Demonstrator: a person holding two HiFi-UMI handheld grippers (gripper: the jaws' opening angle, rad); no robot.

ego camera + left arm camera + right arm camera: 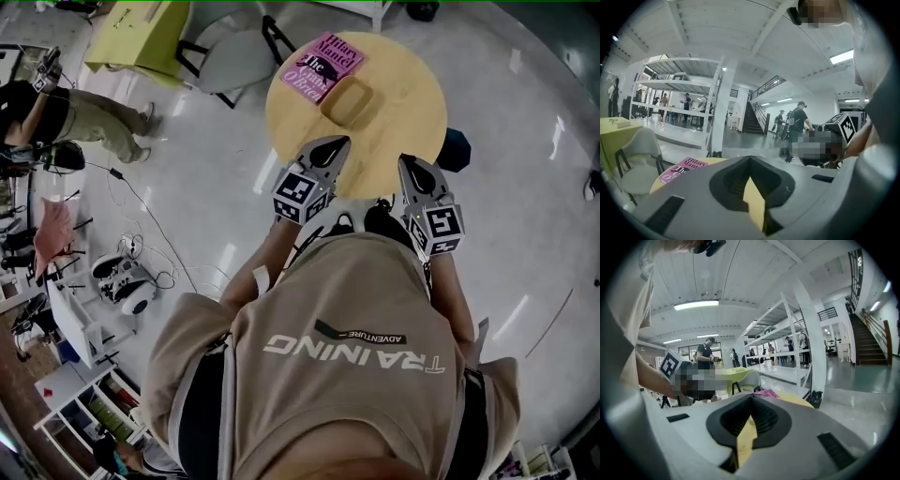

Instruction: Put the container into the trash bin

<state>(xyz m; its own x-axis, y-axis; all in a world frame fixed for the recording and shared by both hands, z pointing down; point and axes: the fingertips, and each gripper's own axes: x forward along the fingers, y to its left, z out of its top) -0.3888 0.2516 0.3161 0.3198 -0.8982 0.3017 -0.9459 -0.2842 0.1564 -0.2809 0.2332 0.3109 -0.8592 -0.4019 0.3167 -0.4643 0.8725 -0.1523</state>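
Pale polished floor (525,187) spreads all round, and on it stands the round yellow table (403,103), my landmark for everything. On the table's far-left part lies a pink book (323,64). Just beside it, nearer the table's middle, sits the tan container (347,100), open side up, with nothing touching it but perhaps the book's corner. A dark blue thing (457,150) stands on the floor by the table's right edge. It may be the trash bin, though I cannot tell for sure.

As I read it, the step in hand is the reach for the container, not yet begun. To do it well I should spread one pair of jaws before going in. Then I should come down over one wall, with one finger inside and one outside, and keep off the book. A light tub like that will likely slide if nudged, so I should close squarely, not push.

My left gripper (330,148) hovers over the table's near-left edge and points at the container, just short of it. Its jaws are pressed tip to tip with nothing between them. My right gripper (410,164) hovers at the table's near edge, likewise closed and empty. Both forearms are tucked close in front of my body.
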